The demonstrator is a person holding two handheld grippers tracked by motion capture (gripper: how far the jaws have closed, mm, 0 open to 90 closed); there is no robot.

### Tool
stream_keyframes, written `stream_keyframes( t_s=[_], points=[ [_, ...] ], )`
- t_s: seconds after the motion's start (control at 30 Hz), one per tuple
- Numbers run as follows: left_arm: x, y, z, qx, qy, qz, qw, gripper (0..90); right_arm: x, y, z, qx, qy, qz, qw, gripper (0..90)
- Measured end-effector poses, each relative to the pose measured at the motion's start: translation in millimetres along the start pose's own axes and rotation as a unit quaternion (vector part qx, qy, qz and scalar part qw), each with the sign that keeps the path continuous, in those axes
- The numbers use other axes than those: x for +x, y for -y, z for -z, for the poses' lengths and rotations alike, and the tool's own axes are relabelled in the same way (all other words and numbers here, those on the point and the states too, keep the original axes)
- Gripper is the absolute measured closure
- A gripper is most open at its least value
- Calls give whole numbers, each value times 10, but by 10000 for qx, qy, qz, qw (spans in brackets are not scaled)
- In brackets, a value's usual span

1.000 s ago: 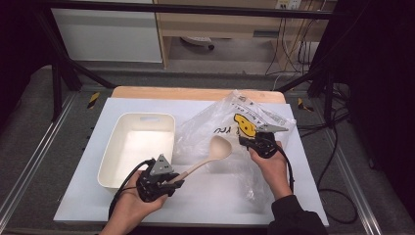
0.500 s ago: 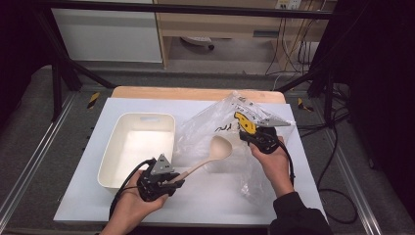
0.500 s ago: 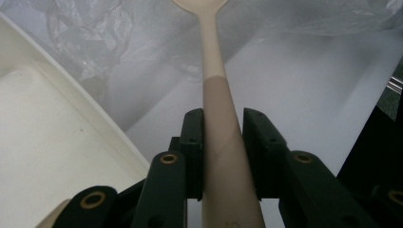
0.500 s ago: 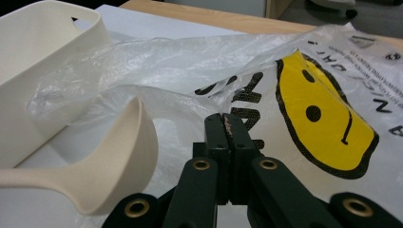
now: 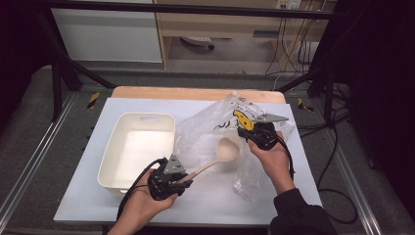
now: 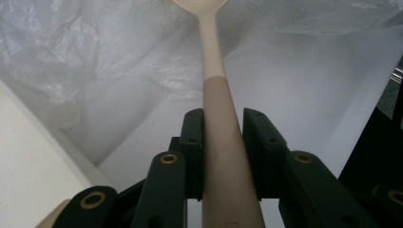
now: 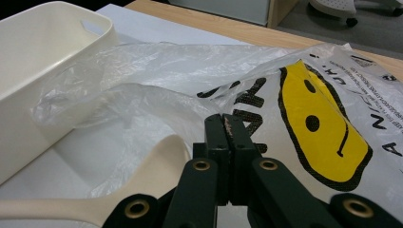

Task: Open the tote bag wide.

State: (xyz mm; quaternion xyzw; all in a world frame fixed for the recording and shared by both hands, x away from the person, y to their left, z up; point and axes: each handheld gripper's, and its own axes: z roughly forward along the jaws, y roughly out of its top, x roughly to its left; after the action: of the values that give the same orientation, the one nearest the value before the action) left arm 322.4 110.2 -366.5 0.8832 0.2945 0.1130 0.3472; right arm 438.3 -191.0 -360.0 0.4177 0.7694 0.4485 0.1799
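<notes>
A pale wooden spoon (image 5: 215,161) lies slanted over the table, its bowl (image 5: 228,149) inside the mouth of a clear plastic bag (image 5: 205,132) printed with a yellow smiley face (image 7: 323,128). My left gripper (image 5: 185,177) is shut on the spoon's handle (image 6: 216,95), with both jaws pressed against its sides (image 6: 222,128). My right gripper (image 5: 254,131) is shut on the bag's upper edge and holds the film raised above the spoon's bowl (image 7: 157,175). Its jaws (image 7: 227,126) stand tight together on the thin plastic.
A white rectangular bin (image 5: 139,147) stands empty on the left of the white table mat (image 5: 98,205), its wall (image 7: 43,57) touching the bag. A wooden strip (image 5: 195,93) runs along the table's far edge. Cables (image 5: 333,147) hang off to the right.
My right gripper has lifted slightly with the bag's edge, opening the bag's mouth a bit wider. The left gripper and spoon have barely moved.
</notes>
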Motion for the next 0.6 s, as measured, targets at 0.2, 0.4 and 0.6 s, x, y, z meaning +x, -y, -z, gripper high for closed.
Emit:
stream_keyframes(
  t_s=[0.2, 0.4, 0.6],
  points=[
    [-33, -126, -126, 51, 29, -50, 10000, 702, 2, -14, 31, -17, -14, 15, 10000, 900],
    [-64, -248, -237, 68, 5, -96, 9999, 702, 17, -46, 59, -26, -44, 42, 10000, 900],
    [-74, -353, -341, 102, -15, -79, 9999, 702, 6, -76, 107, -92, -86, 27, 9999, 900]
  ],
)
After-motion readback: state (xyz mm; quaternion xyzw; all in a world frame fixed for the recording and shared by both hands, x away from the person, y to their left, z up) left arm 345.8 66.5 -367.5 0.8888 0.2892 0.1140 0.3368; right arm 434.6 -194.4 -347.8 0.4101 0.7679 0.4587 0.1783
